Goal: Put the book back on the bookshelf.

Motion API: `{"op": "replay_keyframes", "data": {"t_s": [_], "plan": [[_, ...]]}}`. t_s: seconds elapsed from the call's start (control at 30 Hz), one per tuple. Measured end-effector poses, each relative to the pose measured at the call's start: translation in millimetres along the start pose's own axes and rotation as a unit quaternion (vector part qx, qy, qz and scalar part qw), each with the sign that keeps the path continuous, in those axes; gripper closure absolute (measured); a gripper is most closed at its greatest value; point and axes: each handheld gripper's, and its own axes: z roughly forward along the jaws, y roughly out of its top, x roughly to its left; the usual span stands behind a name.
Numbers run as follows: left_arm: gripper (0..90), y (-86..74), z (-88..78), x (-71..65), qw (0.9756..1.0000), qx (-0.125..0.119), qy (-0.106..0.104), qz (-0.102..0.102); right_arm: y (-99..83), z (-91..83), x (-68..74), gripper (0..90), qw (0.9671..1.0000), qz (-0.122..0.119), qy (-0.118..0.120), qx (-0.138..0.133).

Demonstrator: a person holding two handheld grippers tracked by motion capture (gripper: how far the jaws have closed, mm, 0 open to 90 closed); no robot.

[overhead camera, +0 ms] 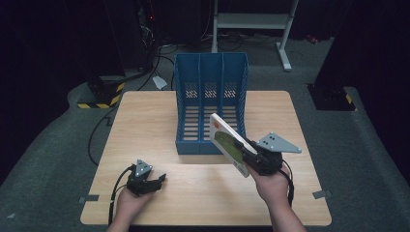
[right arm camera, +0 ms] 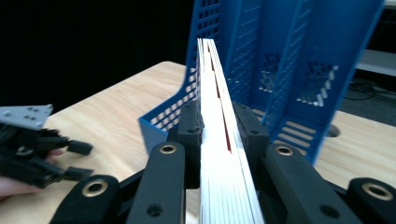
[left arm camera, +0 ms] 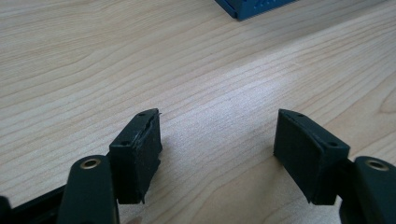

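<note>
the left gripper, a black two-jaw tool with a small grey three-cornered plate on top, rests low over the light wooden table near its front edge, left of the middle. in the left gripper view its jaws stand spread apart with nothing but bare wood grain between the ribbed pads. a black cable trails from it back toward the front-left corner, and the person's left hand cups it from behind.

toward the back edge, about midway across the table, stands a blue plastic three-slot file rack with perforated walls, its open front facing the person.

just right of the rack's front right corner, a thin book with a white, green and red cover is held above the table, tilted on edge with its far end toward the rack's rightmost slot. the right gripper, black with a larger grey plate, pinches the book's near end; in the right gripper view both pads press flat against the covers, white page edges showing between them. the right hand holds it near the table's front right.
</note>
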Motion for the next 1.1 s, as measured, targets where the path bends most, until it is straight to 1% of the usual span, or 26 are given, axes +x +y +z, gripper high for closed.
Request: {"op": "replay_keyframes", "data": {"t_s": [0.1,0.13,0.17,0.27,0.43,0.53,0.6,0.7,0.73,0.77,0.8,0.83,0.9,0.97,1.1], "plan": [[31.9,0.0,0.0,-0.1,1.0,0.0,0.0,0.0,4.9,-0.4,-6.0,75.9,0.9999,0.002,-0.016,-0.004],[31.8,0.0,0.0,-0.1,1.0,0.0,0.0,0.0,4.9,-0.4,-6.0,75.9,0.9999,0.002,-0.016,-0.004],[31.9,-0.1,0.0,-0.2,1.0,0.0,0.001,0.0,8.6,-0.5,-10.8,75.8,0.9995,0.001,-0.029,-0.007],[31.8,-0.4,-0.6,-0.5,1.0,0.001,0.002,0.001,13.6,0.8,-17.2,75.9,0.9991,-0.001,-0.042,-0.01],[31.8,-0.6,-1.0,-0.4,1.0,0.002,0.001,0.002,20.8,8.2,-29.6,75.9,0.998,0.011,-0.061,-0.014],[31.5,-0.6,-1.0,-0.5,1.0,0.002,0.001,0.003,24.9,14.8,-35.1,75.9,0.9969,0.014,-0.077,-0.011],[31.5,-0.7,-0.7,-1.2,1.0,0.001,0.0,-0.001,28.7,20.7,-39.2,75.9,0.9959,0.016,-0.089,-0.008],[31.5,-0.7,-0.8,-1.2,1.0,0.002,-0.001,-0.001,34.4,29.3,-43.1,75.8,0.9941,0.016,-0.107,-0.008],[31.5,-0.7,-0.8,-1.2,1.0,0.002,-0.001,-0.001,34.4,29.3,-43.1,75.8,0.9941,0.016,-0.107,-0.008],[31.5,-0.6,-1.0,-1.0,1.0,0.003,0.0,0.0,37.3,35.9,-45.2,75.9,0.9928,0.021,-0.118,-0.007],[31.5,-0.6,-1.0,-1.0,1.0,0.003,0.0,0.0,38.2,39.6,-46.1,75.8,0.9921,0.023,-0.123,-0.009],[31.5,-0.6,-1.0,-1.0,1.0,0.003,0.0,0.0,38.2,39.6,-46.1,75.8,0.9921,0.023,-0.123,-0.009],[31.5,-0.6,-0.9,-1.0,1.0,0.003,0.0,0.0,39.6,50.8,-47.6,75.9,0.9901,0.025,-0.138,-0.009],[31.5,-0.6,-1.0,-1.0,1.0,0.003,0.0,0.0,40.2,59.4,-49.4,75.9,0.989,0.03,-0.145,-0.005],[31.5,-0.6,-1.0,-1.1,1.0,0.003,0.0,0.0,41.1,73.4,-52.7,75.9,0.9878,0.04,-0.15,0.001]]}}
